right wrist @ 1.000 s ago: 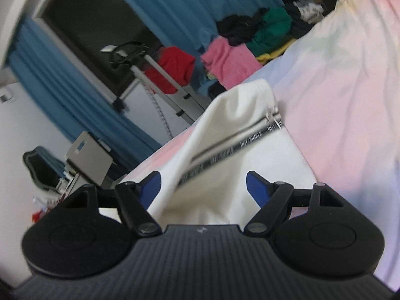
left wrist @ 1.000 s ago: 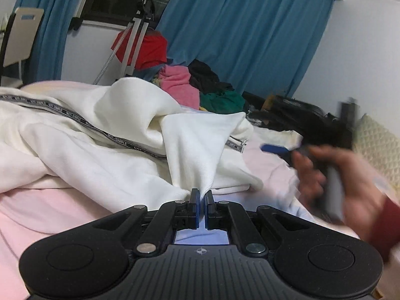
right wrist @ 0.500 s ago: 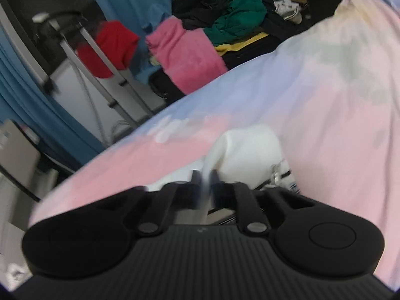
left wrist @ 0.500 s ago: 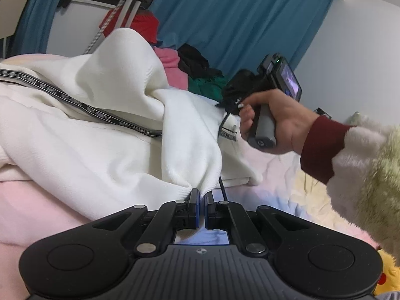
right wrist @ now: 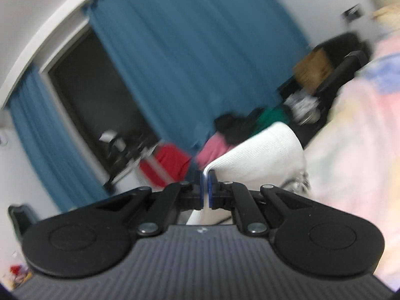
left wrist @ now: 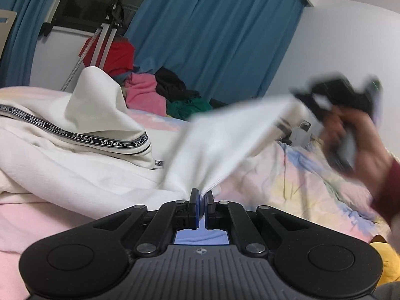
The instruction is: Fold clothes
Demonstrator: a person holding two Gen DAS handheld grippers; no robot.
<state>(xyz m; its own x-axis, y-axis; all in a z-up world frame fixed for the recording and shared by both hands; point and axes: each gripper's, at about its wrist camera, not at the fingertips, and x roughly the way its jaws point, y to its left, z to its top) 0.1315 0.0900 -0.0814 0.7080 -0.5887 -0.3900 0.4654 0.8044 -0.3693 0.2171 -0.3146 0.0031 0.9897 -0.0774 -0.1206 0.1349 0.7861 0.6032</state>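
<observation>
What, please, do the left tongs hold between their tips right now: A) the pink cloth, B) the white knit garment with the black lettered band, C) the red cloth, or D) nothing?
B: the left tongs are shut on the white knit garment.

The left wrist view sits low over the bed (left wrist: 287, 175), just behind its own gripper (left wrist: 202, 197), and faces across the white garment (left wrist: 75, 165) toward the blue curtains (left wrist: 212, 37) and window (left wrist: 82, 2). The right gripper (left wrist: 297, 97) shows blurred at its right. The right wrist view is rolled, higher, close behind its gripper (right wrist: 205, 185), facing the same curtains (right wrist: 187, 62) and window (right wrist: 100, 105). Both share the clothes pile (left wrist: 160, 95) (right wrist: 225, 135) and garment (right wrist: 265, 157).
</observation>
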